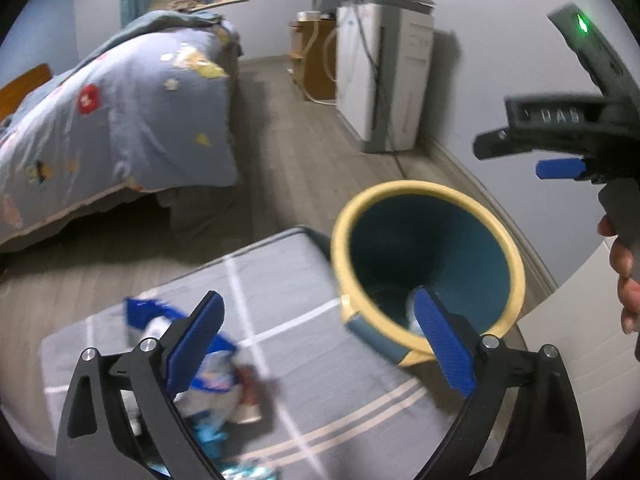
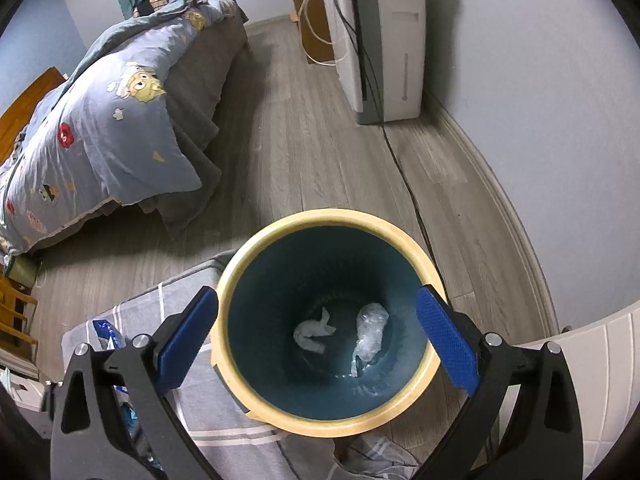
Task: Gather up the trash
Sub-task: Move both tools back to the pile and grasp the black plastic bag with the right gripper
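A round bin with a yellow rim (image 2: 256, 248) and dark teal inside stands on the floor next to a grey checked mat (image 1: 360, 412). A crumpled white tissue (image 2: 312, 334) and a clear plastic wrapper (image 2: 370, 330) lie on its bottom. My right gripper (image 2: 316, 340) hangs open and empty right above the bin's mouth. My left gripper (image 1: 320, 344) is open and empty above the mat, left of the bin (image 1: 516, 264). Blue and white wrappers (image 1: 212, 380) lie on the mat under its left finger. The right gripper (image 1: 560, 148) also shows at the right edge of the left wrist view.
A bed with a blue cartoon quilt (image 2: 112, 120) fills the left. A white appliance (image 2: 384, 40) with a black cable (image 2: 404, 184) stands by the far wall, next to a wooden stand (image 1: 312, 64). White furniture (image 2: 592, 328) sits at the right.
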`<state>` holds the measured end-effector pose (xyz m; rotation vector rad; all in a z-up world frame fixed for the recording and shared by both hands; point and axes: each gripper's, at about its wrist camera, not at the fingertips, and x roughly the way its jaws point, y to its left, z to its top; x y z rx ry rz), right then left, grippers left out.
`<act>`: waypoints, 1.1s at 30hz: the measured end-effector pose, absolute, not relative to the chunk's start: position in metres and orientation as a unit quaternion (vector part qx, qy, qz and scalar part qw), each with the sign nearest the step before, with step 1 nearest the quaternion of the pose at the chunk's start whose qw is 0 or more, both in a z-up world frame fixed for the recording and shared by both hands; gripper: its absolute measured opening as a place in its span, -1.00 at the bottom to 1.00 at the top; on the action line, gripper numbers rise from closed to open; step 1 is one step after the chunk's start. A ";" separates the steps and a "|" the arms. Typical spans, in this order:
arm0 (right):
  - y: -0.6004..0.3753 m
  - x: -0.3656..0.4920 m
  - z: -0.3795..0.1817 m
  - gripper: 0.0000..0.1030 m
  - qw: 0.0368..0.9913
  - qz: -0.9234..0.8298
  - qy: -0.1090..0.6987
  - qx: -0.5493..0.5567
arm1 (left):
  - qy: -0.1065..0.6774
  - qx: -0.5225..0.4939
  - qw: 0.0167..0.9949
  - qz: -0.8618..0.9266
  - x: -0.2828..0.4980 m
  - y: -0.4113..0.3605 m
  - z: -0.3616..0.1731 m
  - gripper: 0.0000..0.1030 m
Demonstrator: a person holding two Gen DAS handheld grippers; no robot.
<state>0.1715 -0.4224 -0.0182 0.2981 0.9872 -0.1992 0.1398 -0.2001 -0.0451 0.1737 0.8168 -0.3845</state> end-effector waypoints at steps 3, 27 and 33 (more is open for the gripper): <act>-0.410 0.172 -0.012 0.89 0.870 -0.089 0.467 0.129 | 0.392 0.077 0.902 -0.165 0.137 -0.172 -0.031 0.86; -0.248 0.182 -0.006 0.89 0.878 0.039 0.477 0.026 | 0.384 0.004 0.923 0.015 0.081 0.053 -0.001 0.90; -0.195 0.184 -0.022 0.89 0.866 0.069 0.495 -0.007 | 0.389 0.007 0.921 0.030 0.077 0.080 -0.010 0.90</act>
